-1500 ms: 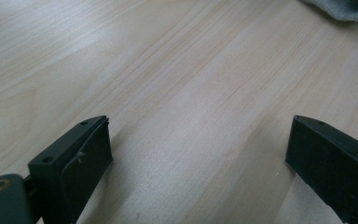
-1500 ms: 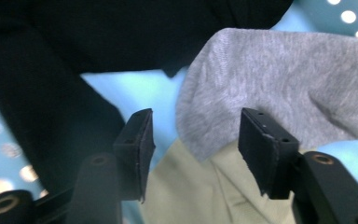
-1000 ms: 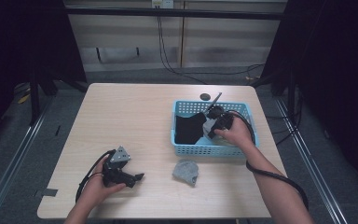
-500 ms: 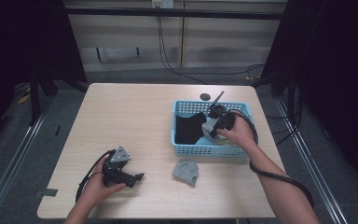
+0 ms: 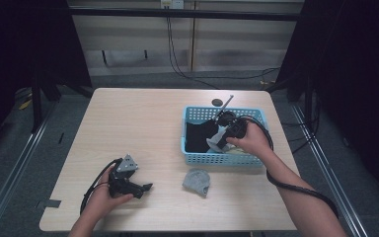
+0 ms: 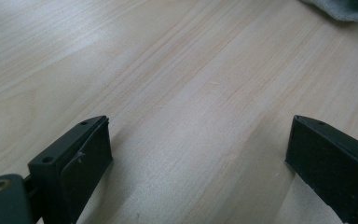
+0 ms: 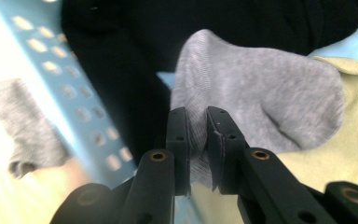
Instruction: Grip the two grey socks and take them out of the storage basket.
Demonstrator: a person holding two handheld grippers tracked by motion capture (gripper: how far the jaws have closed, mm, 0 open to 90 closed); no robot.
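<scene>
Right gripper (image 7: pixel 196 135) is pinching 1 grey sock (image 7: pixel 261 102) over the basket (image 5: pixel 217 159); the thin fold may be slipping free.

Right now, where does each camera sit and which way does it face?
High view: above the person's side of the table, looking forward and down; both forearms, left claw, right claw in the blue basket.
Left gripper view: on the left claw, jaws apart over bare wood.
Right gripper view: on the right claw, jaws pinching a grey sock over black cloth.
Shared: the grey cloth on the table appears in all three.
</scene>
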